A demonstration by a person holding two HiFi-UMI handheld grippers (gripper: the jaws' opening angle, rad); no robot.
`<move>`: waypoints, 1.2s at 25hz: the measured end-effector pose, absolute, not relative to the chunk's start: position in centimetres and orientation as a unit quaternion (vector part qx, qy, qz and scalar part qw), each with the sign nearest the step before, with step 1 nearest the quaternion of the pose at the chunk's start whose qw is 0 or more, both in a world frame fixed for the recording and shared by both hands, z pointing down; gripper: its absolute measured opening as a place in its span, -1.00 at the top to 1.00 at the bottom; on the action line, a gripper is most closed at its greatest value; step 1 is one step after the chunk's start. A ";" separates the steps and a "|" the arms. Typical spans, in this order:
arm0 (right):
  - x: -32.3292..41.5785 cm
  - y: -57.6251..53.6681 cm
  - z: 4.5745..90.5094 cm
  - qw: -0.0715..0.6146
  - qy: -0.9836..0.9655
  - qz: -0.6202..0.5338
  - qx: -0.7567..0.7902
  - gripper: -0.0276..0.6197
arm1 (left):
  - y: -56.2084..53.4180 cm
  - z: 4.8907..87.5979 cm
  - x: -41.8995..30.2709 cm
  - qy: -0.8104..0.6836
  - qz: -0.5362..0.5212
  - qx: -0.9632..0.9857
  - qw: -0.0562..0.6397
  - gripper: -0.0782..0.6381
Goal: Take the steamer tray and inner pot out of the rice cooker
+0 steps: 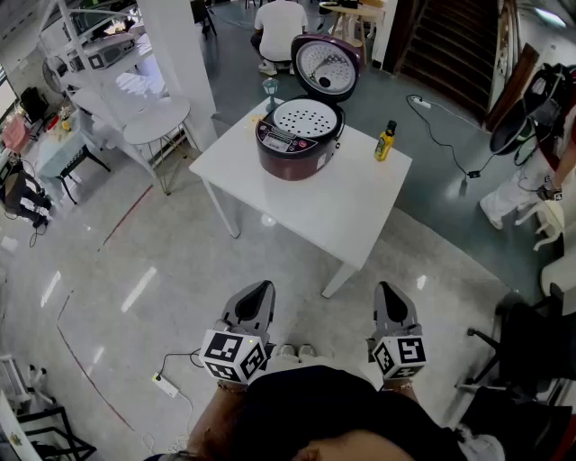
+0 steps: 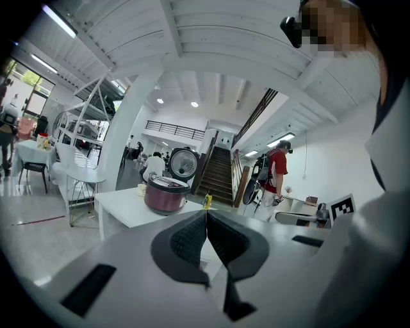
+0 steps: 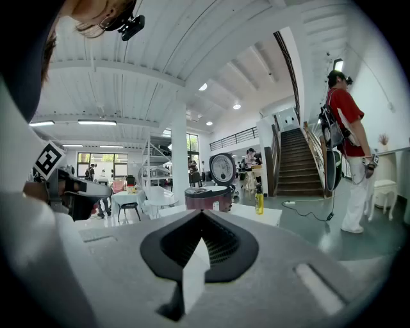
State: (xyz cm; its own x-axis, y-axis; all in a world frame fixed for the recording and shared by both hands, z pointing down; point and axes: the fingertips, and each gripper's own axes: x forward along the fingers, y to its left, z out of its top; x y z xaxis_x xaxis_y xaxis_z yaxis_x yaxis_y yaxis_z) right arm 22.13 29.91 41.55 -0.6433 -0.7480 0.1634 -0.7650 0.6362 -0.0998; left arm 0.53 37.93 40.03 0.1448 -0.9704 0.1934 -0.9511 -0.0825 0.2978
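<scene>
While both grippers hang low by the person's waist, well apart from the table, the round maroon rice cooker (image 1: pixel 290 153) sits toward the far side of the white square table (image 1: pixel 346 212), its hinged lid (image 1: pixel 326 61) standing open. The white perforated steamer tray (image 1: pixel 306 118) is right there in the cooker's mouth, seated at the rim; the inner pot beneath it is hidden. Left gripper (image 1: pixel 259 293), grey with a marker cube: jaws pressed together, ridged pads meeting on a single line, nothing between them. Right gripper (image 1: pixel 390 293), same story: jaws closed flat against each other, empty. Both point toward the table, tipped slightly down. A slim yellow bottle (image 1: pixel 385 141) stands near the table's right edge, beside the cooker but apart from it. Beyond the table, a person in a white shirt (image 1: pixel 279 22) sits.
</scene>
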 end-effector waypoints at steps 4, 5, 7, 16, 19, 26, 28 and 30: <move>21.9 29.5 41.5 0.053 -0.904 0.079 0.416 0.90 | 37.4 39.9 1.0 -0.646 -0.027 0.741 0.180 0.77; 21.9 29.4 41.5 0.054 -0.905 0.078 0.414 0.90 | 37.4 40.0 1.1 -0.646 -0.025 0.741 0.179 0.77; 21.8 29.2 41.5 0.056 -0.906 0.075 0.413 0.91 | 37.3 40.1 1.0 -0.648 -0.022 0.740 0.179 0.77; 22.5 28.5 41.6 0.056 -0.898 0.062 0.433 0.90 | 36.9 40.1 1.1 -0.646 -0.021 0.744 0.167 0.77; 22.2 28.4 41.4 0.038 -0.907 0.060 0.416 0.88 | 36.6 40.4 1.5 -0.643 -0.016 0.749 0.161 0.77; 21.5 26.9 41.7 0.050 -0.915 0.048 0.397 0.13 | 35.1 40.3 2.1 -0.637 -0.010 0.757 0.146 0.11; 21.5 26.3 41.8 0.052 -0.916 0.046 0.395 0.10 | 34.8 40.3 2.1 -0.644 -0.006 0.752 0.138 0.01; 21.6 25.8 42.0 0.055 -0.917 0.044 0.393 0.09 | 34.7 40.6 1.9 -0.654 -0.001 0.745 0.131 -0.07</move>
